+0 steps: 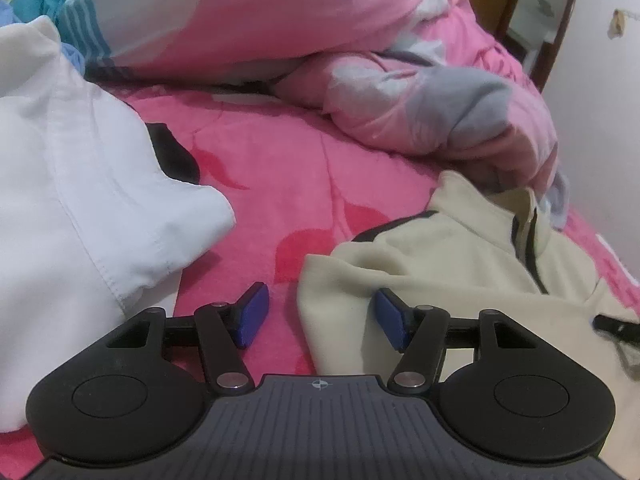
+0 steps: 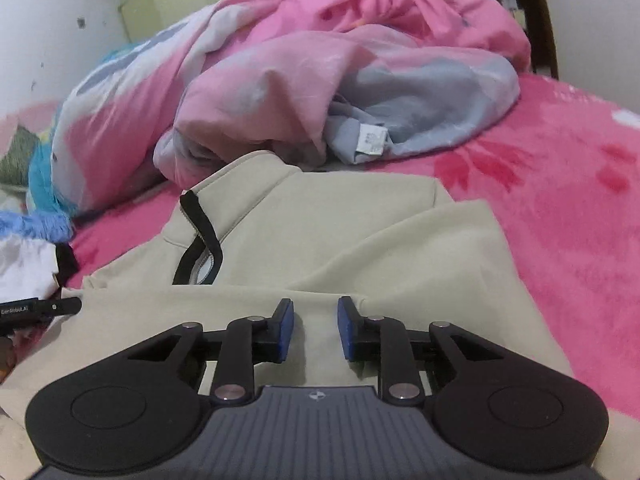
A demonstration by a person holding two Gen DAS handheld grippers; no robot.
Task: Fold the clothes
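Observation:
A cream fleece jacket (image 2: 320, 220) with a black zip (image 2: 200, 236) lies flat on the pink bed, collar away from me. My right gripper (image 2: 316, 328) hovers low over its near part. The blue pads stand a narrow gap apart, with flat fabric showing between them and nothing pinched. In the left wrist view the same jacket (image 1: 440, 264) lies at the right. My left gripper (image 1: 322, 316) is open wide at the jacket's left edge, with the right pad (image 1: 390, 318) over the cream cloth and the left pad over the blanket. A white garment (image 1: 80, 200) lies crumpled to the left.
A bunched pink and grey quilt (image 2: 280, 60) fills the back of the bed. The pink flowered blanket (image 1: 280, 184) shows between the two garments. A white wall (image 1: 600, 120) and a wooden frame (image 1: 520, 8) stand beyond the bed's right side.

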